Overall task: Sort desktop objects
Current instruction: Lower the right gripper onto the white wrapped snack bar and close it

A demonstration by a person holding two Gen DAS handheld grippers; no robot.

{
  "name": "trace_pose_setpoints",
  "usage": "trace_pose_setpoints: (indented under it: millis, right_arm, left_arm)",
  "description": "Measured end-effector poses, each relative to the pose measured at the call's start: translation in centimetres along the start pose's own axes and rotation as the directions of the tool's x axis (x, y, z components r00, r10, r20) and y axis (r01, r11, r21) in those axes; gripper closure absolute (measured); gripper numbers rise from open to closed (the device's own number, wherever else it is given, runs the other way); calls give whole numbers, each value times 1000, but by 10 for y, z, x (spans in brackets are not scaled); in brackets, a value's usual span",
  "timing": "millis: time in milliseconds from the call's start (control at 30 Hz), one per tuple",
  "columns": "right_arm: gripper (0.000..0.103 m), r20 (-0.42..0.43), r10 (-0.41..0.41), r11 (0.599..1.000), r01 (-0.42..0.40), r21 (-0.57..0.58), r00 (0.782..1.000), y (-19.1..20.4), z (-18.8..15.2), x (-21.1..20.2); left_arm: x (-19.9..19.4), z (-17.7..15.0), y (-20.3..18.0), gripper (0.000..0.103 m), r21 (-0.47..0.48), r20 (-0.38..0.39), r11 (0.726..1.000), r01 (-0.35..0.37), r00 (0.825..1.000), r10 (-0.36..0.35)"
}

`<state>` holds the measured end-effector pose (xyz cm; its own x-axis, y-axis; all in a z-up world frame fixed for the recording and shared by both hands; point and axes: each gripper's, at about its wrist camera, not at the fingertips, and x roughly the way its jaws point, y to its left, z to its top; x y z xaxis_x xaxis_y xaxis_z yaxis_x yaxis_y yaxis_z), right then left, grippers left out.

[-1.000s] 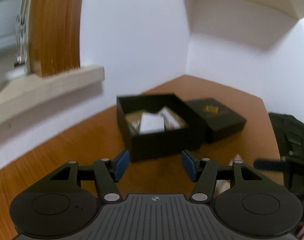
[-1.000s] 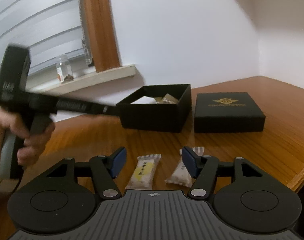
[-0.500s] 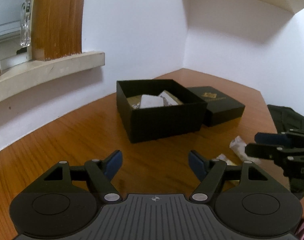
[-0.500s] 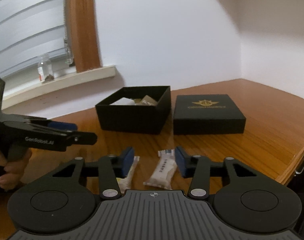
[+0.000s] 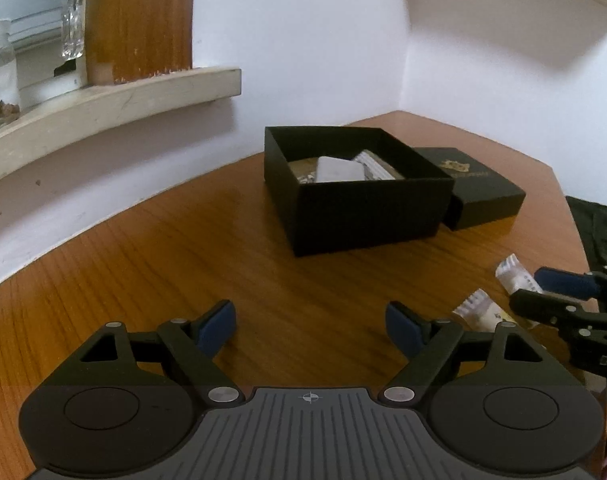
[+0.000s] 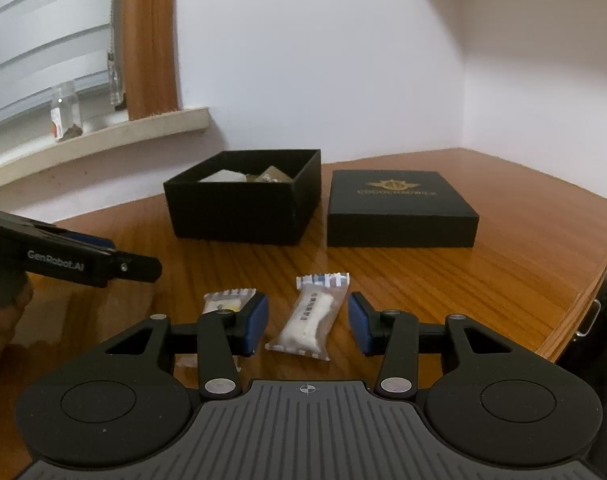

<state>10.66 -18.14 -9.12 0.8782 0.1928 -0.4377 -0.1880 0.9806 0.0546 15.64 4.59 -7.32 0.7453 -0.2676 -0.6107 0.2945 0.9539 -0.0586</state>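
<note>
A warm wooden desk (image 6: 483, 264) tucked into a white-walled corner, window sill (image 6: 103, 136) with a small glass jar (image 6: 65, 114) at upper left of the right wrist view. Centre frame sits the open black box (image 6: 239, 216), already holding a few wrapped items, with its gold-crested lid (image 6: 401, 210) lying just beside it on the right.

The right gripper (image 6: 308, 322) is low over the desk, its jaws having just been closing, and a white snack packet (image 6: 309, 322) lies between the blue pads. There is a gap on both sides, so nothing is clamped yet. A second packet with a yellow label (image 6: 225, 300) sits just left of it, partly behind the left finger.

In the left wrist view, the left gripper (image 5: 310, 326) hangs over bare wood at lower centre, its jaws having just been opening, spread wide with nothing between them.

The risks from here? That packet lies slightly skewed to the jaws, so a squeeze could catch only the crinkly wrapper edge and let it slip on the lift. The left pad is also very close to the yellow-label packet and could nudge it or pinch both. And with the left gripper near at the frame's left edge, a careless swing toward the box might clip it.
</note>
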Motion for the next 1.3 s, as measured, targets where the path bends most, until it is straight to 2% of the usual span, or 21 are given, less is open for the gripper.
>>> trace_pose_setpoints:
  millis: [167, 300, 533, 633, 967, 1033, 1067, 1300]
  right_arm:
    - [52, 17, -36, 999, 36, -28, 999, 5, -6, 4]
    - [52, 46, -45, 998, 46, -35, 998, 9, -9, 7]
    - [66, 63, -52, 998, 53, -25, 997, 8, -11, 7]
    - [70, 68, -60, 997, 63, -36, 996, 11, -11, 7]
    - [75, 75, -68, 997, 70, -24, 995, 10, -12, 8]
    - [76, 76, -66, 998, 67, -19, 995, 9, -12, 8]
    - [76, 76, -67, 997, 69, -20, 995, 9, -12, 8]
    - [78, 76, -75, 997, 77, -23, 994, 11, -12, 8]
  left_arm:
    - [1, 0, -2, 14, 12, -8, 1000, 2, 1000, -2]
    - [1, 0, -2, 14, 13, -9, 1000, 5, 1000, -5]
    - [2, 0, -2, 12, 14, -11, 1000, 8, 1000, -8]
    - [3, 0, -2, 7, 16, -16, 1000, 21, 1000, -21]
    - [3, -1, -1, 6, 8, -15, 1000, 26, 1000, -26]
    - [3, -1, -2, 5, 10, -18, 999, 33, 999, -33]
    - [4, 0, -2, 0, 11, -20, 999, 36, 999, -36]
    - [6, 0, -3, 0, 17, -26, 999, 36, 999, -35]
